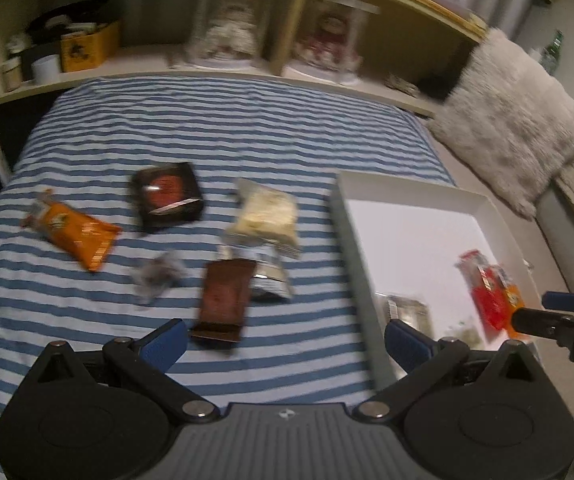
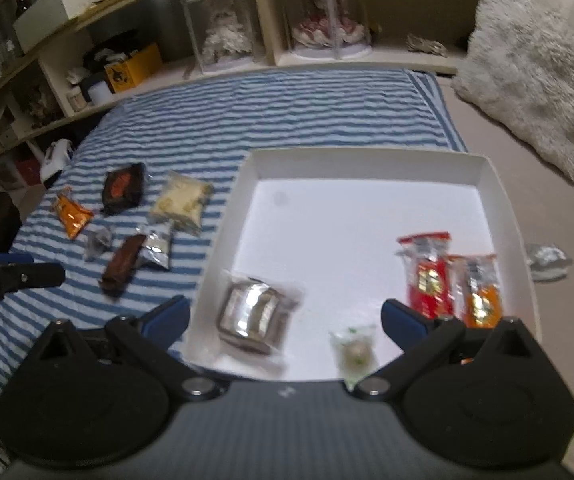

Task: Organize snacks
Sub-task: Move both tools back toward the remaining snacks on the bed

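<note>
Both your tools gape empty: left tool [image 1: 287, 344] over the striped bed, right tool [image 2: 285, 322] over the white box [image 2: 367, 156]. Six snacks lie loose on the bed; brown packet [image 1: 223, 300] overlaps the silver packet [image 1: 273, 280]. Risk: pinching both, or bedsheet.

6 snack pkts [image 2: 121, 264] on bed; 4 in box [image 2: 367, 160]
</note>
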A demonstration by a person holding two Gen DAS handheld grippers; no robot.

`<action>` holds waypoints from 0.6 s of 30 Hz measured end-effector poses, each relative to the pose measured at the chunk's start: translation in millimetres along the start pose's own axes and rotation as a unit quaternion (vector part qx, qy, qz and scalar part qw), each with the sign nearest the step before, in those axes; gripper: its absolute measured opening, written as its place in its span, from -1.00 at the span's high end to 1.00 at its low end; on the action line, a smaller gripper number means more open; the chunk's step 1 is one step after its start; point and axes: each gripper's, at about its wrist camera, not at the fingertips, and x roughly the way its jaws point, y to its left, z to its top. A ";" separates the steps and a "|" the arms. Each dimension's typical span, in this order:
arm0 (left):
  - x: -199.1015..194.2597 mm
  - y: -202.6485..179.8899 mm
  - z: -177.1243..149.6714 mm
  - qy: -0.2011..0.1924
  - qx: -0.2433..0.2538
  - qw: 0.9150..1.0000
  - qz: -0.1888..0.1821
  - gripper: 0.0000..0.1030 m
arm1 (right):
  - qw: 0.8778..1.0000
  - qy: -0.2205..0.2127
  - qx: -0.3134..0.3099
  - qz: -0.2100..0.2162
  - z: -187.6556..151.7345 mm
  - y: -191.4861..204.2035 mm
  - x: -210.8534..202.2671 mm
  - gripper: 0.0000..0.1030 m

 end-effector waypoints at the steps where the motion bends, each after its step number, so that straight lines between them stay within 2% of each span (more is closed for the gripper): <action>1: -1.2 7.9 0.6 -0.003 -0.006 1.000 0.004 -1.00 | 1.000 -0.002 0.000 0.004 1.3 4.3 2.3 -0.99; 12: -6.5 83.9 7.5 -0.037 -0.071 0.996 0.043 -1.00 | 0.999 -0.015 0.014 0.051 13.8 62.9 41.8 -0.99; 18: -3.9 120.3 10.8 -0.062 -0.142 0.987 0.047 -1.00 | 0.994 -0.034 0.044 0.095 16.8 98.6 74.9 -0.99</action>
